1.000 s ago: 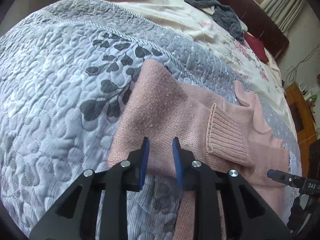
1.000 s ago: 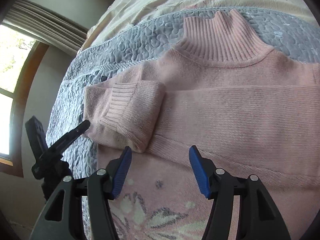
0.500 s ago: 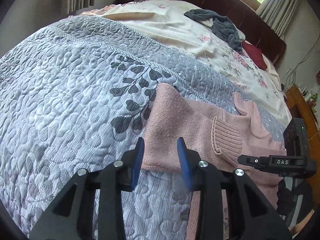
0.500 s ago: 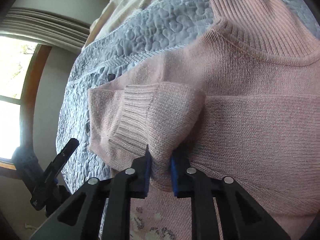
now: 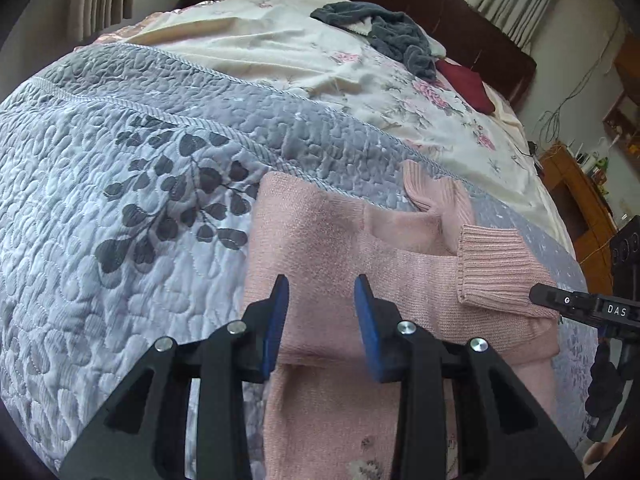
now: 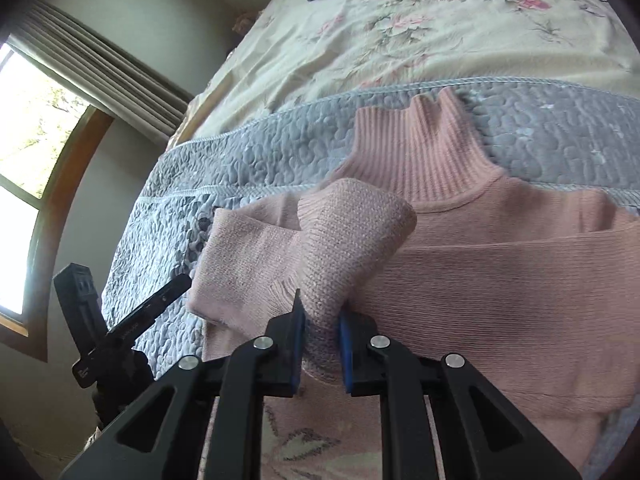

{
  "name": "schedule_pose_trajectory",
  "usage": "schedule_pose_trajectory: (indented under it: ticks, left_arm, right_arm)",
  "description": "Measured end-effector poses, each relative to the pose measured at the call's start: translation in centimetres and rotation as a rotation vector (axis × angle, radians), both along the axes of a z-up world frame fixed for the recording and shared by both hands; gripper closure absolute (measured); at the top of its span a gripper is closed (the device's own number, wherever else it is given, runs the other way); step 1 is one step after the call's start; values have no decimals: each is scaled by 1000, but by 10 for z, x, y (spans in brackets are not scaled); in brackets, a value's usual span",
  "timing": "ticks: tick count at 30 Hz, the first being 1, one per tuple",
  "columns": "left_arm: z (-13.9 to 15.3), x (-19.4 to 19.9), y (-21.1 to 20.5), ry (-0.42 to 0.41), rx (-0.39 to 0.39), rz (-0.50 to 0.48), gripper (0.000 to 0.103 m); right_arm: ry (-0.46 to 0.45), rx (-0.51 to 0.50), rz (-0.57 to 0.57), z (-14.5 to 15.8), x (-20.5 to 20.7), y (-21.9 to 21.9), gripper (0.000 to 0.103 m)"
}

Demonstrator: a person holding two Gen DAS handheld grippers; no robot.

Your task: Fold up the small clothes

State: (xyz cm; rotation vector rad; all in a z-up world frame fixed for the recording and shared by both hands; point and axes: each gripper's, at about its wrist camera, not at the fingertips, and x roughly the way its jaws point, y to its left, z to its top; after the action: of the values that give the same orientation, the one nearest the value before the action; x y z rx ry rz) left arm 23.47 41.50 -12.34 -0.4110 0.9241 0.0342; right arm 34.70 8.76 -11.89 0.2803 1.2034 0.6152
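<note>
A pink knitted sweater with a ribbed high collar lies on the grey quilt. One sleeve is folded across its chest. My right gripper is shut on that sleeve's cuff and holds it raised above the body of the sweater. In the left wrist view the ribbed cuff hangs at the right, beside the tip of the right gripper. My left gripper is open, just above the folded sleeve's near edge, with nothing between its fingers.
Beyond the quilt lies a cream floral bedspread with a dark grey garment and a dark red cloth near the wooden headboard. A wooden cabinet stands at the right. A curtained window is left of the bed.
My right gripper closed on the sleeve cuff and lifted it toward the right. My left gripper opened wider and drew back from the sweater's edge.
</note>
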Motion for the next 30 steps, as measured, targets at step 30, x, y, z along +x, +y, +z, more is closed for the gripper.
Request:
schedule_pose_trajectory:
  ticks: [30]
  left_arm:
    - [-35, 35, -48, 129, 71, -103, 64]
  right_arm:
    - [-118, -343, 216, -28, -15, 55, 58]
